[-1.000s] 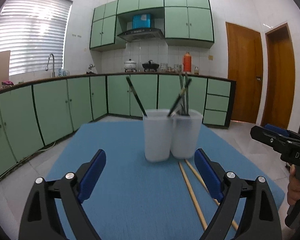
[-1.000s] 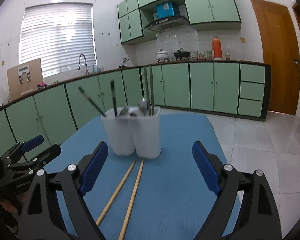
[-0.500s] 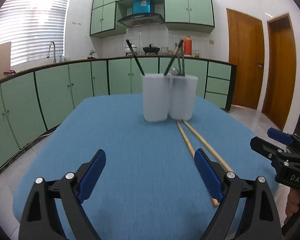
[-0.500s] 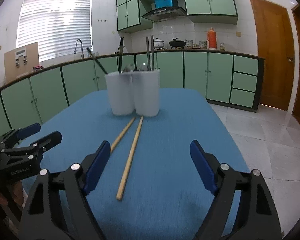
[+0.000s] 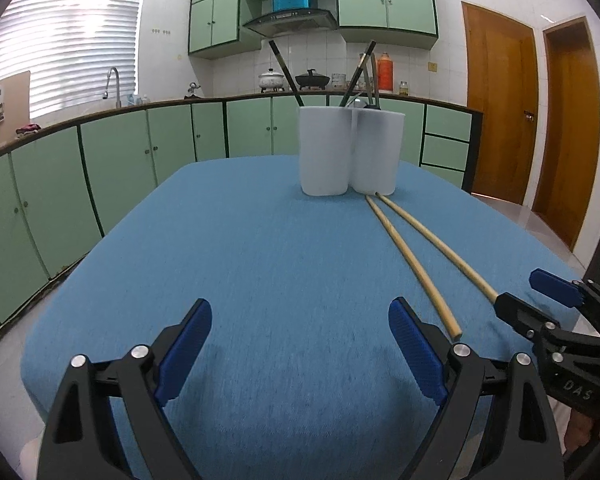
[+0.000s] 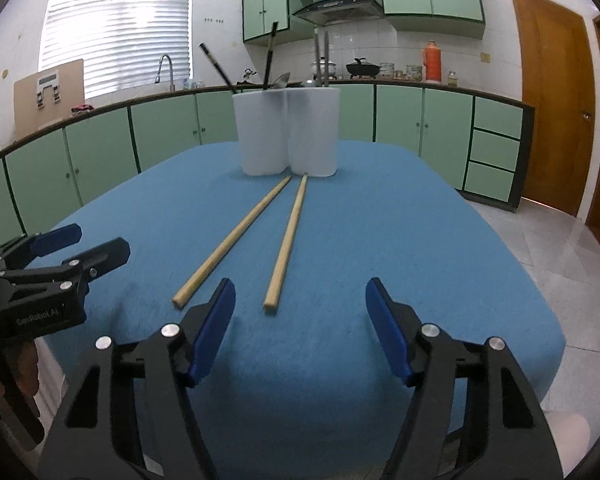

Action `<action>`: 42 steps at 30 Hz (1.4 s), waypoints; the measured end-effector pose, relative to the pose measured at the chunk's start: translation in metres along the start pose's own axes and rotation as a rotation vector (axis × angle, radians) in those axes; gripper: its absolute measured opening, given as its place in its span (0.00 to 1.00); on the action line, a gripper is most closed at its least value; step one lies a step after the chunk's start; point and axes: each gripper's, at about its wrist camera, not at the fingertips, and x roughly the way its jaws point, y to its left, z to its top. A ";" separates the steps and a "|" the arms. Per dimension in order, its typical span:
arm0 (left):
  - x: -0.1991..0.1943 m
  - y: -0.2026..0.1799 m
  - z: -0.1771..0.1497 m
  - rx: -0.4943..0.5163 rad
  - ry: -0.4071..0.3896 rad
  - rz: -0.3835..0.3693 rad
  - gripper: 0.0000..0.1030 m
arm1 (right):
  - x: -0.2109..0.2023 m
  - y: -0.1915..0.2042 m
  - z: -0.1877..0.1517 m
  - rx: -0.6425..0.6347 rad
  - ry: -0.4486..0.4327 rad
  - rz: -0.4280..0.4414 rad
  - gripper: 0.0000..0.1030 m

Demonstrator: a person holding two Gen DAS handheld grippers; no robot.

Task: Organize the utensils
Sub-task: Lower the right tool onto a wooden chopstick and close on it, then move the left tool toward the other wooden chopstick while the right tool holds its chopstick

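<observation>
Two wooden chopsticks (image 5: 410, 256) (image 6: 260, 232) lie side by side on the blue tablecloth (image 5: 260, 280), running from a white two-cup utensil holder (image 5: 350, 150) (image 6: 286, 132) toward me. The holder stands at the far middle of the table and holds dark chopsticks and a spoon (image 6: 280, 80). My left gripper (image 5: 300, 344) is open and empty near the table's front edge, left of the chopsticks. My right gripper (image 6: 300, 320) is open and empty, its jaws just short of the near chopstick ends. Each gripper shows in the other's view (image 5: 540, 300) (image 6: 80, 244).
The table's front edge is close under both grippers. Green kitchen cabinets (image 5: 140, 152) and a counter with a sink tap (image 5: 114, 84) surround the table. Wooden doors (image 5: 500, 104) stand at the right. Tiled floor (image 6: 560, 264) lies to the right.
Both grippers have come down and back toward the table's near edge, so the holder looks farther away. The chopsticks and holder have not moved. Both grippers stay open.
</observation>
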 end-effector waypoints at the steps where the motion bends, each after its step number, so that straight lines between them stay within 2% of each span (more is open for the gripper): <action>1: -0.001 0.000 0.000 0.000 0.002 0.000 0.86 | 0.000 0.000 -0.001 0.000 0.002 0.005 0.58; 9: -0.004 0.003 -0.005 -0.009 0.002 -0.005 0.86 | 0.005 0.004 -0.004 -0.010 -0.012 0.010 0.34; 15: -0.004 0.000 -0.004 -0.006 0.001 -0.015 0.86 | 0.007 0.008 -0.007 -0.024 -0.039 0.000 0.23; 28: -0.009 -0.002 -0.007 -0.001 -0.002 -0.024 0.86 | 0.004 0.014 -0.016 -0.012 -0.071 -0.014 0.13; 30: -0.010 -0.004 -0.008 0.000 -0.001 -0.028 0.86 | 0.003 0.015 -0.017 -0.026 -0.076 -0.021 0.06; 36: -0.014 -0.017 -0.008 0.018 -0.005 -0.051 0.85 | -0.003 0.009 -0.018 -0.027 -0.080 -0.026 0.06; 42: -0.012 -0.038 -0.008 0.024 0.004 -0.104 0.83 | -0.016 -0.011 -0.022 0.011 -0.070 -0.027 0.06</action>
